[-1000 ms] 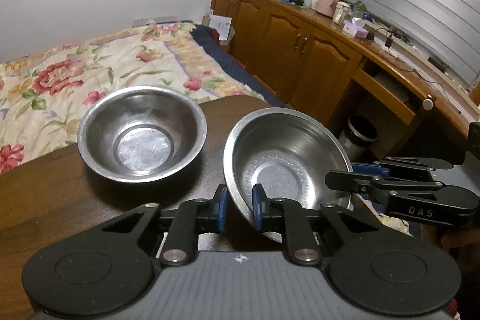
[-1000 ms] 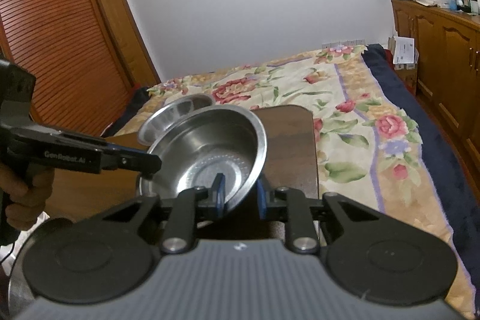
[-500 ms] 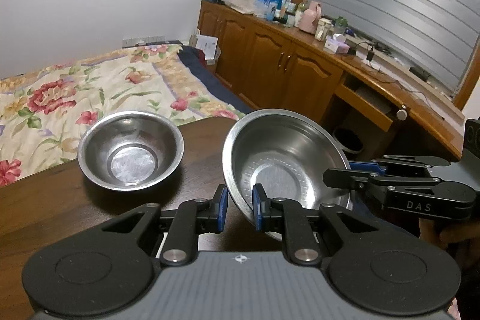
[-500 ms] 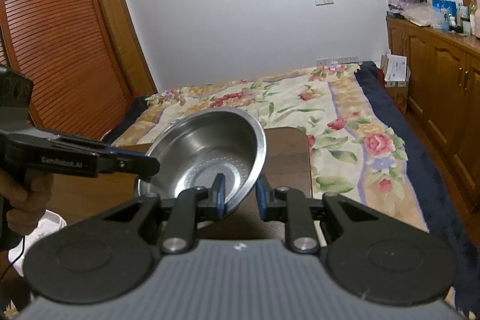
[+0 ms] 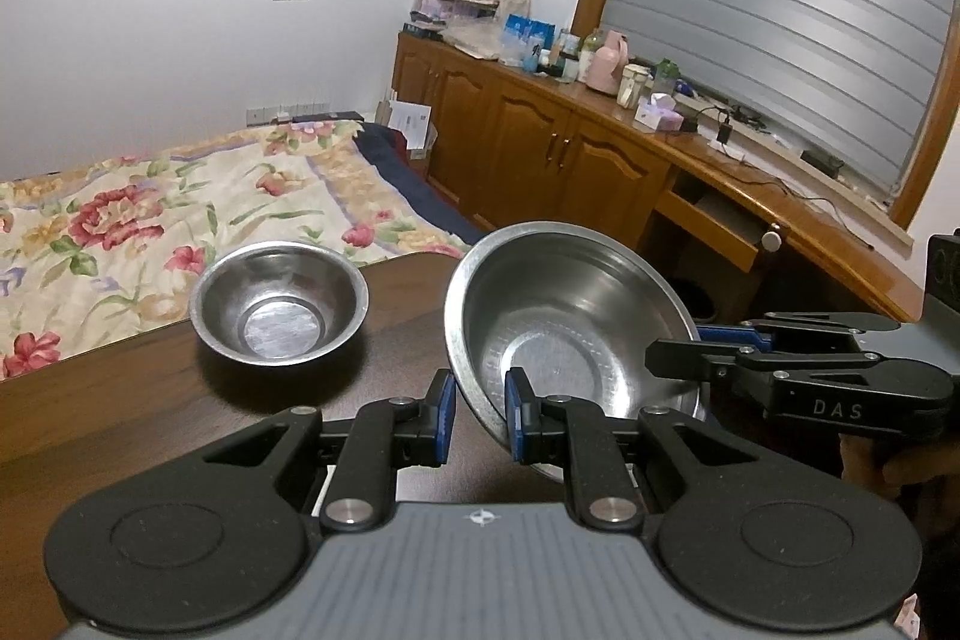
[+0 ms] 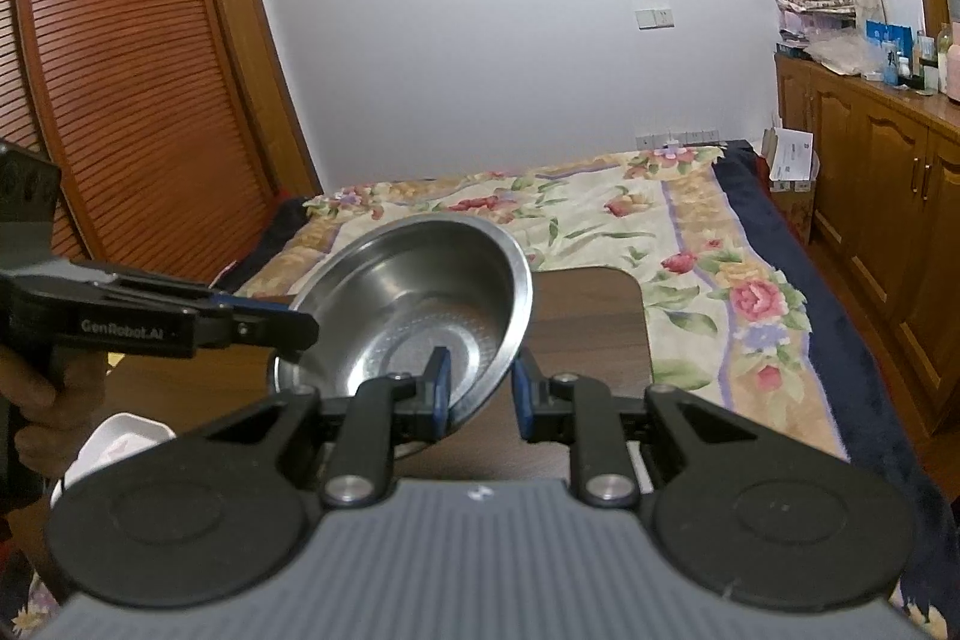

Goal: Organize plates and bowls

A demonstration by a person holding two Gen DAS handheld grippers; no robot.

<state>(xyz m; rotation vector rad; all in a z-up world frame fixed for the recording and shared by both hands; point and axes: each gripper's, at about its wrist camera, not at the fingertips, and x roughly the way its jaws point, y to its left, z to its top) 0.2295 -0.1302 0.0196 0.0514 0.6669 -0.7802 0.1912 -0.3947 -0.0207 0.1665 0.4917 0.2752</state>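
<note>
A large steel bowl (image 5: 570, 334) hangs tilted above the dark wooden table (image 5: 120, 400), held by both grippers. My left gripper (image 5: 477, 418) is shut on its near rim, one blue pad inside and one outside. My right gripper (image 5: 678, 361) grips the rim on the right side. In the right wrist view the same bowl (image 6: 420, 298) sits between my right gripper's (image 6: 480, 388) pads, with the left gripper (image 6: 300, 328) clamped on its left rim. A smaller steel bowl (image 5: 279, 301) stands upright on the table, left of the large one; the right wrist view does not show it.
A white dish (image 6: 120, 442) lies low on the left, under a hand. Beyond the table's far edge (image 6: 588, 280) is a bed with a floral cover (image 6: 690, 244). Wooden cabinets (image 5: 540, 148) with clutter on top run along the right wall. A louvred wardrobe (image 6: 138, 100) stands on the left.
Both grippers have lifted the large bowl higher and drawn it back from the small bowl. The small bowl has stayed on the table and now looks farther away.
</note>
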